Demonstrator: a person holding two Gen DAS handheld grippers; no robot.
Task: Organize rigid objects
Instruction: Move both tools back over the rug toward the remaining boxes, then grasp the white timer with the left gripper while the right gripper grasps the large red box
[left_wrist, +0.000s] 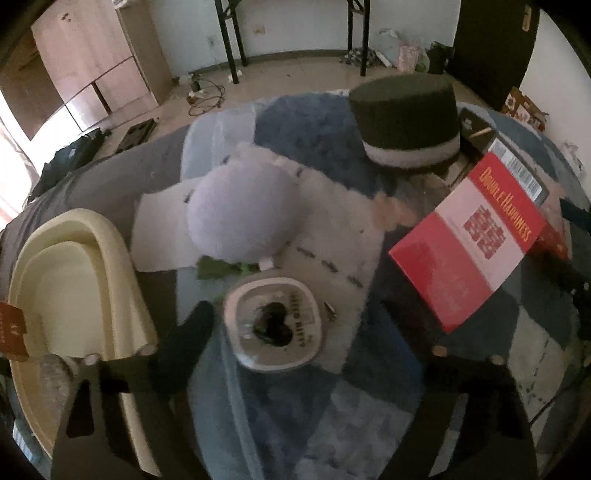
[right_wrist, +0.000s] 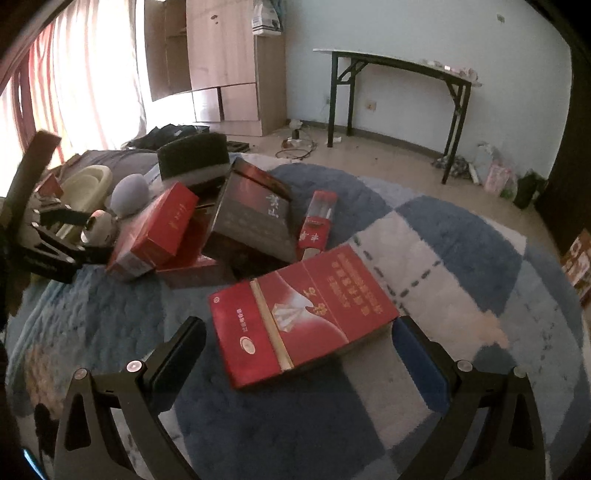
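Observation:
In the left wrist view a small white rounded-square box (left_wrist: 275, 325) with a black heart lies on the rug between the wide-open fingers of my left gripper (left_wrist: 295, 332). A red "Double Happiness" box (left_wrist: 476, 240) lies to its right, and a lilac round plush (left_wrist: 240, 206) sits behind it. In the right wrist view a flat red box (right_wrist: 299, 314) lies on the rug between the open fingers of my right gripper (right_wrist: 306, 343). The right finger's blue pad (right_wrist: 417, 362) is near the box's right edge. The left gripper (right_wrist: 55, 236) shows at far left.
A cream plastic basin (left_wrist: 74, 280) sits at left. A dark round hat box (left_wrist: 406, 118) stands behind. More boxes form a pile: a red box (right_wrist: 155, 232), a grey box (right_wrist: 255, 214) and a slim red pack (right_wrist: 317, 218). The blue-and-white rug (right_wrist: 461, 258) covers the floor; a black table (right_wrist: 399, 96) stands at the wall.

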